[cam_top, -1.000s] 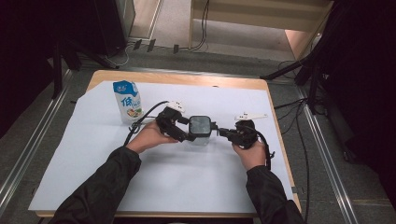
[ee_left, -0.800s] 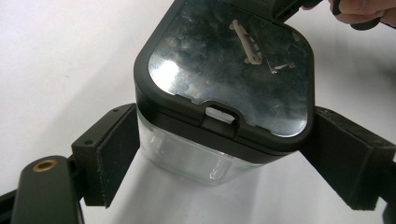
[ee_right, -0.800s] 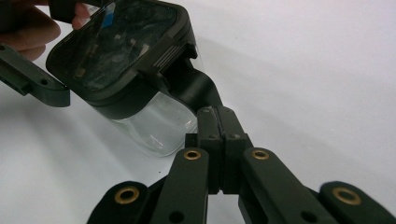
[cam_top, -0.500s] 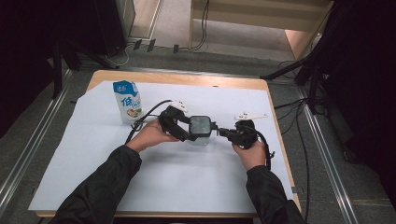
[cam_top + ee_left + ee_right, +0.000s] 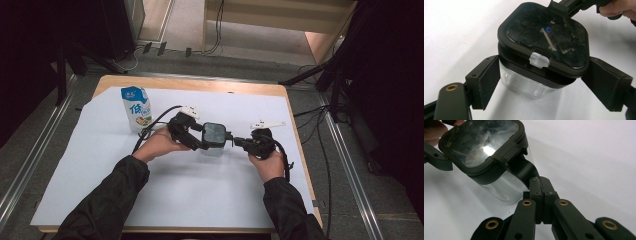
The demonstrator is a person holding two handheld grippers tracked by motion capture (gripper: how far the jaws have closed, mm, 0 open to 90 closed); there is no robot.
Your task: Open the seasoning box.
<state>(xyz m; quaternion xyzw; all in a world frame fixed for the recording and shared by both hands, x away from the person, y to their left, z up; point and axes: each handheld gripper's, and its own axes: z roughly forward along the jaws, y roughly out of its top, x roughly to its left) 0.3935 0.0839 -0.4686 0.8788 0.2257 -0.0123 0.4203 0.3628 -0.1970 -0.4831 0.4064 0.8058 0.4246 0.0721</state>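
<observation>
High view — one lidded container (image 5: 214,137), one carton (image 5: 136,108); left gripper (image 5: 195,141) jaws spread, right gripper (image 5: 233,140) jaws pinching lid tab.

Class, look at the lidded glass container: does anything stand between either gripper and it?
Nothing visible does. The left gripper brackets the glass container, its jaws beside the glass walls. The right gripper is shut on a latch flap of the black lid. The milk carton stands apart, to the left.

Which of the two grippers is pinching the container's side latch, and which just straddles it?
The right gripper is shut on the container's latch flap; the left gripper straddles the clear body, pads apart from it.
</observation>
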